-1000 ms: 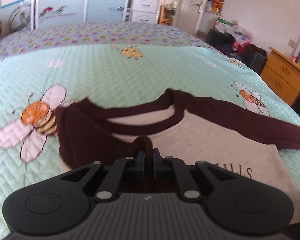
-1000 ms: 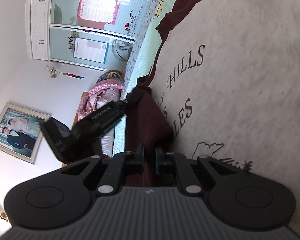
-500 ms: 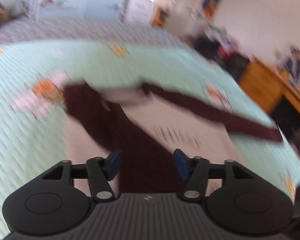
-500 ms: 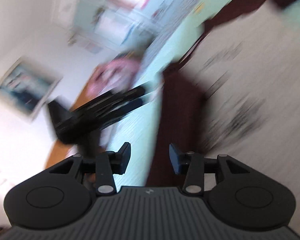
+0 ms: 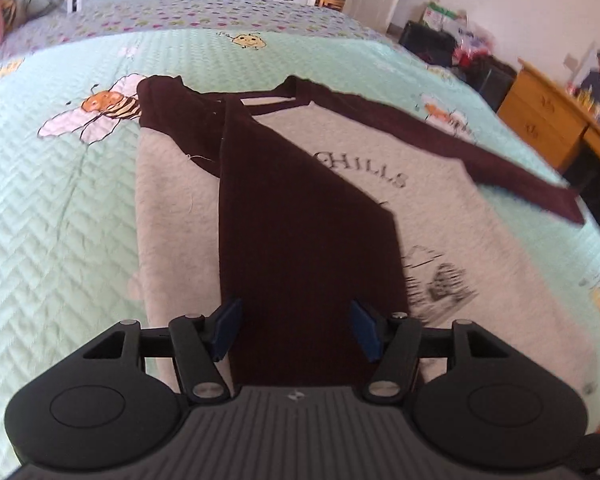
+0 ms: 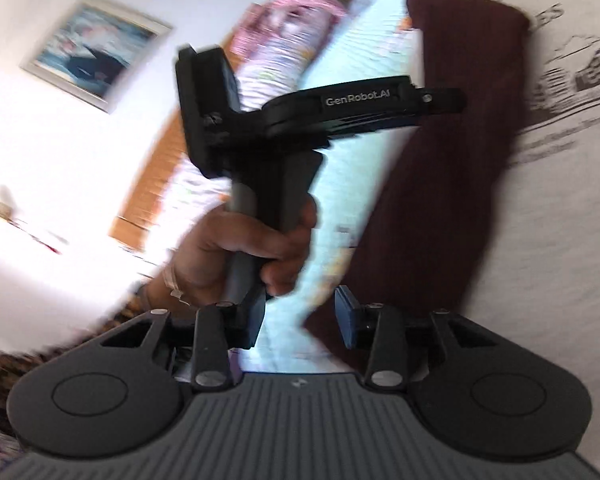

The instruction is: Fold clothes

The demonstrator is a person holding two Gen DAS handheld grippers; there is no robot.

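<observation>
Sweatshirt [image 5: 440, 216] cloth like this is soft and limp, light enough to lift by 1 edge, yet it will sag and drag unless you pinch it at 2 points. It lies flat on the bed [image 5: 60, 208], grey body up, with 1 maroon sleeve [image 5: 300, 220] folded down over its chest and the other sleeve [image 5: 500, 168] stretched out to the side across the quilt. Your left hand-held gripper [image 5: 296, 330] hovers over the folded sleeve with its jaws spread and nothing between them; your right hand-held gripper [image 6: 298, 320] is spread and empty too. Seams, cuffs and hem give the firmest hold; thin single layers may slip. From the right wrist view, your hand [image 6: 252, 256] and the left tool sit close ahead, so crossing paths is the main hazard. A wooden dresser [image 5: 548, 120] stands well clear.
</observation>
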